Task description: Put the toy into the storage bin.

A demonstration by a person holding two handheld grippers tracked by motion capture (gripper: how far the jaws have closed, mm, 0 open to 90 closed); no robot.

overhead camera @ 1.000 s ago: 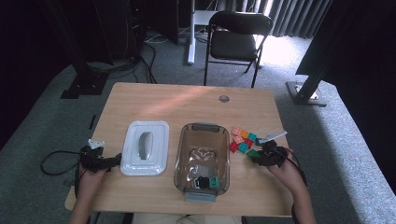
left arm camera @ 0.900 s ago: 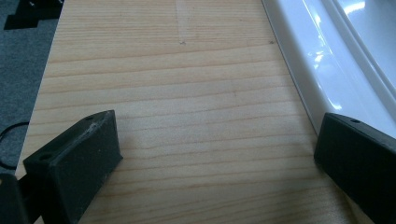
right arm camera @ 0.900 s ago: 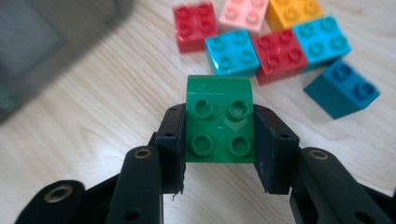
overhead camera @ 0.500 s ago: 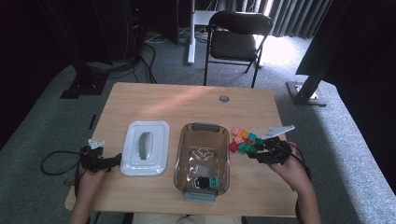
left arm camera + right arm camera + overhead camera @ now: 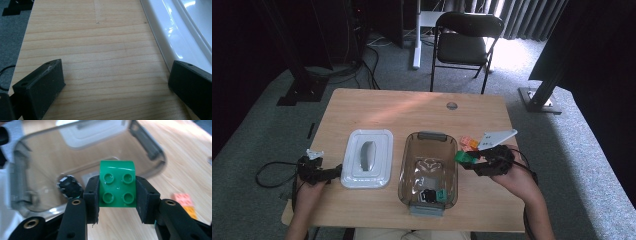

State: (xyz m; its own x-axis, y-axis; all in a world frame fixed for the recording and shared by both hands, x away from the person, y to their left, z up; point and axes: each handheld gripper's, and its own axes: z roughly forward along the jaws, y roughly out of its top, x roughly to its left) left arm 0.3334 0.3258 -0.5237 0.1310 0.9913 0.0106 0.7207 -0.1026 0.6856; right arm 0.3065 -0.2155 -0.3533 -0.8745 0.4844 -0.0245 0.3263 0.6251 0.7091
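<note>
Beside the bin's (image 5: 428, 170) right rim, the right gripper (image 5: 471, 160) clamps a green brick (image 5: 117, 185) above the table (image 5: 412, 107), ready to drop in. Two bricks (image 5: 434, 195) already lie inside; a few orange ones (image 5: 469, 143) wait on the wood. Left gripper (image 5: 334, 172), jaws wide and empty, rests by the white lid (image 5: 367, 157). Behind: grey carpet, a folding chair (image 5: 464, 42), dark curtains.
</note>
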